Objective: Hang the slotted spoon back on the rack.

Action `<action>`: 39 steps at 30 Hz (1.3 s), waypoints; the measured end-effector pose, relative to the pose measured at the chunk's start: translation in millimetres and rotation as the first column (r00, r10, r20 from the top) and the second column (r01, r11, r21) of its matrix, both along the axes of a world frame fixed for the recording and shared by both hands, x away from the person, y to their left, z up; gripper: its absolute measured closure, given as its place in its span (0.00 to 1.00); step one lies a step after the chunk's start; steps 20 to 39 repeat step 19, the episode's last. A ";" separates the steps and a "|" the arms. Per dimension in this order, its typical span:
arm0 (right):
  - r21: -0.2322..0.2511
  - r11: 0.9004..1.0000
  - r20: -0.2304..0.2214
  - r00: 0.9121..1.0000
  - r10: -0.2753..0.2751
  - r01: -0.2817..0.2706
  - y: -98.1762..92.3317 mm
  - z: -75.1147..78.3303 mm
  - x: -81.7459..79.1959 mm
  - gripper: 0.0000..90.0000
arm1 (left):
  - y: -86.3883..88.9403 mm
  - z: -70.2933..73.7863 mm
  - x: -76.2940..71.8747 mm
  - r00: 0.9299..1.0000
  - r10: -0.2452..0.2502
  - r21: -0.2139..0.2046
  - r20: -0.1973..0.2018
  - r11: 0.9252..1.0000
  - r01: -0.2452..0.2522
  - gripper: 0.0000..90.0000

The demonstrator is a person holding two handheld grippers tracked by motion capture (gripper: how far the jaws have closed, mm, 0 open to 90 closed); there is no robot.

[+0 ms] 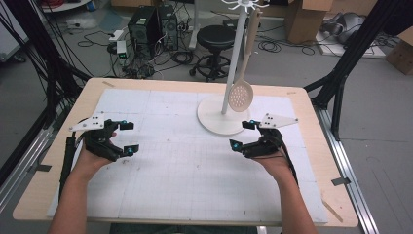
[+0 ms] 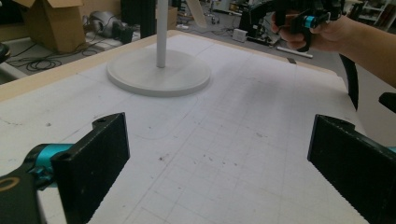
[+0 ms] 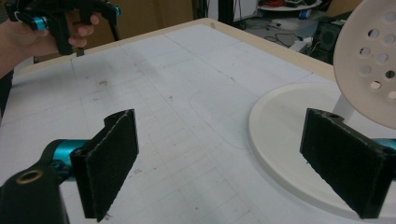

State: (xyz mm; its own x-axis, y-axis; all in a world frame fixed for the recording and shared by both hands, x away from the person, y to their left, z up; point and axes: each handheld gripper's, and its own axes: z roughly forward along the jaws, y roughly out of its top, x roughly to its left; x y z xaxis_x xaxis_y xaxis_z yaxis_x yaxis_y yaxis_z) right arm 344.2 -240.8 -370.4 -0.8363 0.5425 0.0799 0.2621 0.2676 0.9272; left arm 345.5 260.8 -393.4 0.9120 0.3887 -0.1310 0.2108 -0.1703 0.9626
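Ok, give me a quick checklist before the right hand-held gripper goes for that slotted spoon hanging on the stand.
1. Right hand-held gripper open: ok, its jaws stand wide apart with nothing between them.
2. Left hand-held gripper out of the way: ok, it sits open and empty at the far left of the mat.
3. Slotted spoon on its hook: ok, it hangs from the top of the stand, bowl down.
4. Spoon bowl clear of the base: ok in the right gripper view, a gap shows under it.
5. Path from gripper to spoon: ok, bare mat and stand base between them.
6. Hook's hold on the handle: cannot tell, too small in the high view.
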 end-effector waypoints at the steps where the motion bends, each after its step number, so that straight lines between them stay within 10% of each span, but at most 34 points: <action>1: 0.000 1.000 0.002 1.000 -0.003 0.003 -0.7 0.5 -0.3 0.11 | -0.1 -0.1 0.2 1.000 0.000 0.002 0.001 1.000 0.000 0.07; 39: 0.004 1.000 -0.016 1.000 -0.018 0.018 -3.8 -4.7 4.1 0.11 | -2.0 -3.5 3.0 1.000 0.003 0.026 -0.012 1.000 -0.003 0.07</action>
